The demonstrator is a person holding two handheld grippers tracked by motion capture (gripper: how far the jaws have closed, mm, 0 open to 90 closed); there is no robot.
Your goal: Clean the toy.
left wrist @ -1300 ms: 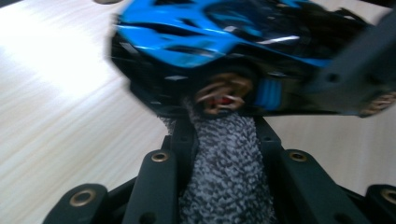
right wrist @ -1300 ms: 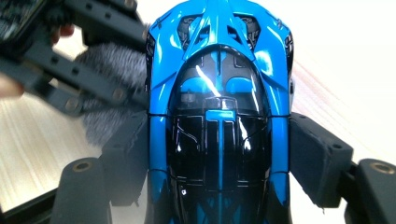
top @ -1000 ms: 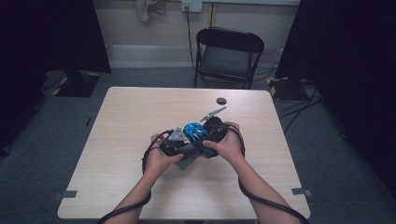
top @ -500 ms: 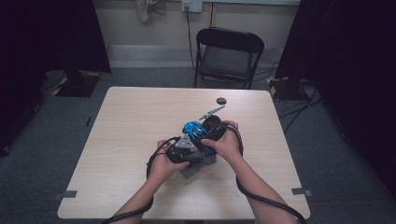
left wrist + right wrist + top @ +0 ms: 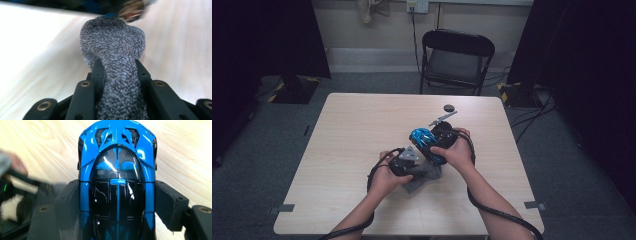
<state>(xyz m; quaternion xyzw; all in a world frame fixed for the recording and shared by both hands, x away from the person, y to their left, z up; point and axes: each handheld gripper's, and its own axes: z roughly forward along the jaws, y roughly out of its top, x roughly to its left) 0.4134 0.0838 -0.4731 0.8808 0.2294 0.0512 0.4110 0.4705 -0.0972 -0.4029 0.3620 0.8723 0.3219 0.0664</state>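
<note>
A blue and black toy car [image 5: 117,170] sits nose-away between the jaws of my right gripper [image 5: 117,191], which is shut on its sides. In the high view the car [image 5: 423,139] is held just above the table centre by the right gripper [image 5: 432,145]. My left gripper [image 5: 117,67] is shut on a grey knitted cloth [image 5: 112,45] that bulges out past the jaw tips. From above, the left gripper [image 5: 419,170] lies just left of and below the car, with the cloth [image 5: 424,182] bunched on the table under it.
On the light wooden table [image 5: 337,150], a small black round piece [image 5: 449,107] and a thin metal strip [image 5: 442,119] lie behind the car. A black folding chair [image 5: 457,55] stands beyond the far edge. Dark curtains flank both sides.
The left hand with the cloth has shifted slightly right, closer under the car. The right hand and the car have stayed put.
</note>
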